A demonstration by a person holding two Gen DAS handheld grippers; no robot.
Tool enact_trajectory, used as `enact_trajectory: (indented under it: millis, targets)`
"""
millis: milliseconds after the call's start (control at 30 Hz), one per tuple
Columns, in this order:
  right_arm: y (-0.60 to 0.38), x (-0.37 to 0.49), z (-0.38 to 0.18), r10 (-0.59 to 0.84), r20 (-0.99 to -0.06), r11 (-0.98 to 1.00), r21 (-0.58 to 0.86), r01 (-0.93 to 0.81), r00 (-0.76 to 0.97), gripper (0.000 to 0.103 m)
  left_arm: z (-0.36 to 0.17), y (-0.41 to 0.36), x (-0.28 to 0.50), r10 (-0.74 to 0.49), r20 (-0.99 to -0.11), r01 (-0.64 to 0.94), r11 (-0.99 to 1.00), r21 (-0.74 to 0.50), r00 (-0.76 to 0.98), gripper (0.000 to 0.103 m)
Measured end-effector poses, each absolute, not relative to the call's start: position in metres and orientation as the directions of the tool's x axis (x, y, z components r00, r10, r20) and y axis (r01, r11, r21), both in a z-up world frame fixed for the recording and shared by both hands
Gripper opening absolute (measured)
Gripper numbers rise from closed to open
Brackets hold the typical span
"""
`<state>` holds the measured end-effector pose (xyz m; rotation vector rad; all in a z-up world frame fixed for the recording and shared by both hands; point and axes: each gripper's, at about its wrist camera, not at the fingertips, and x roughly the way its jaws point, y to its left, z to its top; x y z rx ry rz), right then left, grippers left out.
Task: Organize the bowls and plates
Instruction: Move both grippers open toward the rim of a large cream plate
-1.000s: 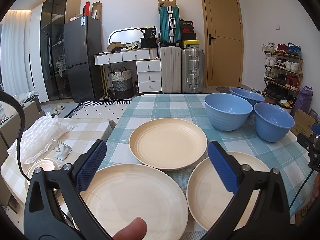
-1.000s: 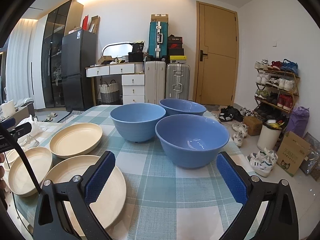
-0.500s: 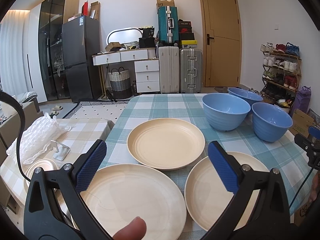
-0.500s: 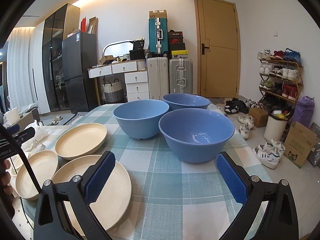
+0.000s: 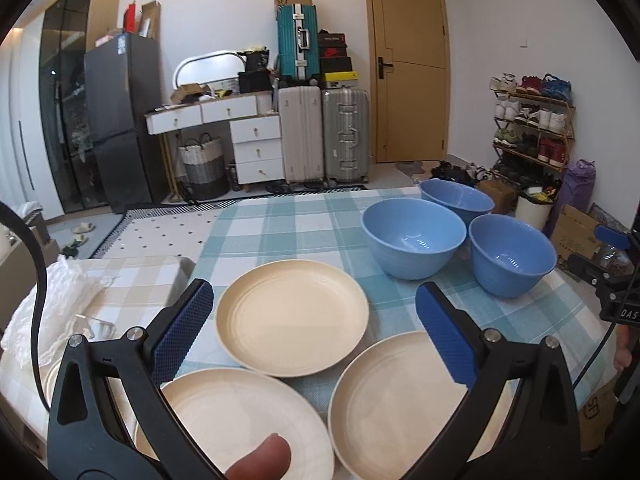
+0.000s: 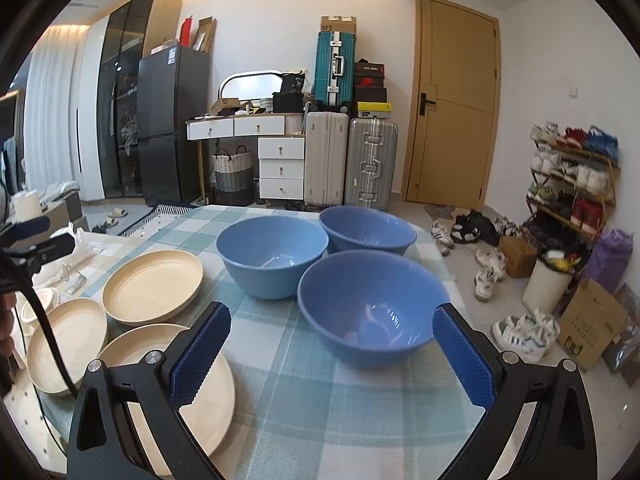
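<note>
Cream plastic-looking plates, ×3, flat w/ ridged rims: two at bottom of left view (image 5: 236, 420) (image 5: 400, 392), third mid-frame (image 5: 292, 320), none stacked. Left gripper (image 5: 312, 332) wide, empty. Right gripper (image 6: 332, 350) wide, empty, nearest bowl (image 6: 372, 308) framed centre. Glossy blue bowls ×3, round, deep, separate. Checked cloth (image 6: 320, 420) woven. Nothing done yet, by look of it.

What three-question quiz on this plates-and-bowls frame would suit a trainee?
1. How many blue bowls stand on the checked tablecloth?
2. True or false: the cream plates are already stacked.
3. Which gripper faces the bowls more directly: A left, B right?

Key:
1. Three: the near bowl, the left bowl and the far bowl.
2. False. The far plate, the near-left plate and the near-right plate lie separately.
3. B. The right gripper is open before the near bowl; the left gripper, also open, faces the plates.
</note>
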<state>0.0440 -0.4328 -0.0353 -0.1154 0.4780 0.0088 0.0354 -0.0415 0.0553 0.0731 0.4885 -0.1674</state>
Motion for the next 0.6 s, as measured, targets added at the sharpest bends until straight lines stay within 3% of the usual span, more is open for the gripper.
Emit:
enact_trajectory:
  millis: [267,600]
  targets:
    - [-0.439,0.069,-0.020,-0.024,-0.489,0.980,-0.185,-0.077,0.872,0.103,0.083,-0.052,0.078,-0.188,-0.536,0.213,0.977,-0.016,0.823,0.101]
    - [-0.422,0.083,-0.024,0.062,-0.517,0.973,-0.160,-0.167,0.854,0.103,0.081,-0.048,0.105,-0.109,-0.570,0.165,0.985,0.048,0.814,0.101]
